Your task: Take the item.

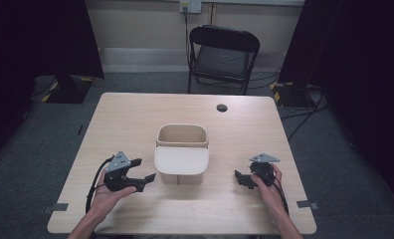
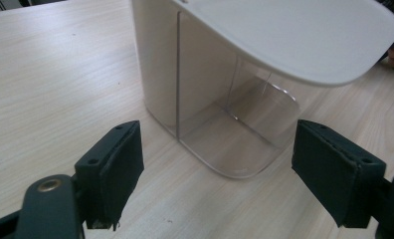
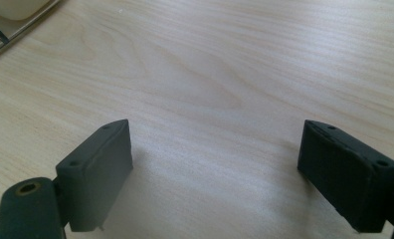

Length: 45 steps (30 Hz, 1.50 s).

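Both hands rested near the table's point(image 1: 135, 114) front edge. Left gripper point(image 1: 144, 170) faced the beige container point(image 1: 182, 154), jaws wide; right gripper point(image 1: 238, 178), also wide, held nothing.

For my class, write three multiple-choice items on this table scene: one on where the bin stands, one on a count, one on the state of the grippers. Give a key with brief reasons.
1. Where does the bin stand on the table?
A. at the far left corner
B. near the middle, between the two grippers
C. at the right edge

2. How many chairs stand beyond the table?
A. one
B. two
C. three

3. How are the left gripper and the right gripper set?
A. both shut
B. one open, one shut
C. both open

Key: 1 B, the high view shows the bin between the two grippers; 2 A, a single black folding chair stands behind; 3 C, each gripper view shows a wide gap between the jaws with nothing held.
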Each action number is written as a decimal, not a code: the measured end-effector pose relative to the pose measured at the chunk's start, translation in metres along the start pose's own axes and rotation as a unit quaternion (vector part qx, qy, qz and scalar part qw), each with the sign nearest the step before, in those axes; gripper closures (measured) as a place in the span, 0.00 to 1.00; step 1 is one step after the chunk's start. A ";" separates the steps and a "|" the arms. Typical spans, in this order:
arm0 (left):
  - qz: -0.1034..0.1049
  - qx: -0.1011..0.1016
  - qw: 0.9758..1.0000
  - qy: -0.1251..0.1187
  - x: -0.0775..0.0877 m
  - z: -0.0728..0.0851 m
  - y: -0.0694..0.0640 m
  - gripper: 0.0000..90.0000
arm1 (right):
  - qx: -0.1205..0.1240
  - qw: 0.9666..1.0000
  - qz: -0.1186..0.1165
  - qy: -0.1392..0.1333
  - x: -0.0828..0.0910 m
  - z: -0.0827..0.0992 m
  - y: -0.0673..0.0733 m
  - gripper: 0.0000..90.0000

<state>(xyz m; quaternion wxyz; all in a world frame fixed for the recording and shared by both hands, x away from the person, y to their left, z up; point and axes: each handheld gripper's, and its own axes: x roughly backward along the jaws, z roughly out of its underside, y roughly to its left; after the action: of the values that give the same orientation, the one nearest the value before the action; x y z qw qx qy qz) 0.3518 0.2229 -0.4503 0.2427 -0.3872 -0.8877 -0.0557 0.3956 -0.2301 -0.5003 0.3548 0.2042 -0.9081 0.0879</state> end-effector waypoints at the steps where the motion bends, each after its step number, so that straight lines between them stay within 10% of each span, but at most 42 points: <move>1: 0.000 -0.003 1.000 0.000 0.000 -0.001 0.000 0.22 | -0.001 1.000 0.000 0.000 0.000 0.000 0.000 0.15; 45: 0.012 -0.006 1.000 -0.009 -0.012 -0.012 -0.012 0.21 | 0.000 1.000 0.000 0.000 0.000 0.000 0.000 0.15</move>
<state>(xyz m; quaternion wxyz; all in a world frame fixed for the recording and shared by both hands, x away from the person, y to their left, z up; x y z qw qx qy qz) 0.3551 0.2029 -0.4446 0.2329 -0.4001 -0.8847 -0.0542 0.3956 -0.2300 -0.5003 0.3549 0.2041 -0.9082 0.0875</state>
